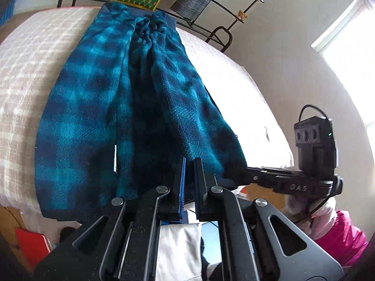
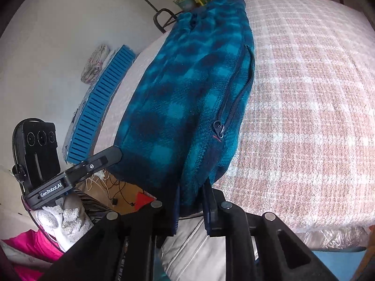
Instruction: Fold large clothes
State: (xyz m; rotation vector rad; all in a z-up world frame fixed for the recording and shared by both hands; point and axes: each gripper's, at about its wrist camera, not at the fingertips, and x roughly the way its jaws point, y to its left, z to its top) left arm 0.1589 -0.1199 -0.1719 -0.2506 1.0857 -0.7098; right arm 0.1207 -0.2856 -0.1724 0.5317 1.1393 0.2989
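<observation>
"genrobot.ai" on left gripper (image 2: 112,155) body; "das" on right gripper (image 1: 230,172) body.

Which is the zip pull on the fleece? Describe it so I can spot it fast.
On the checked bedcover lies a teal plaid fleece. Along its right side runs a dark pocket zip; the pull hangs at its near end, a small metal ring with a red tag below.

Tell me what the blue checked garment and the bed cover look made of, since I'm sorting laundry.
Blue checked garment: probably fleece, matte with a fuzzy nap and soft folds. Bed cover: looks like a coarse woven textile, its nubby pink-and-white check weave showing.
</observation>
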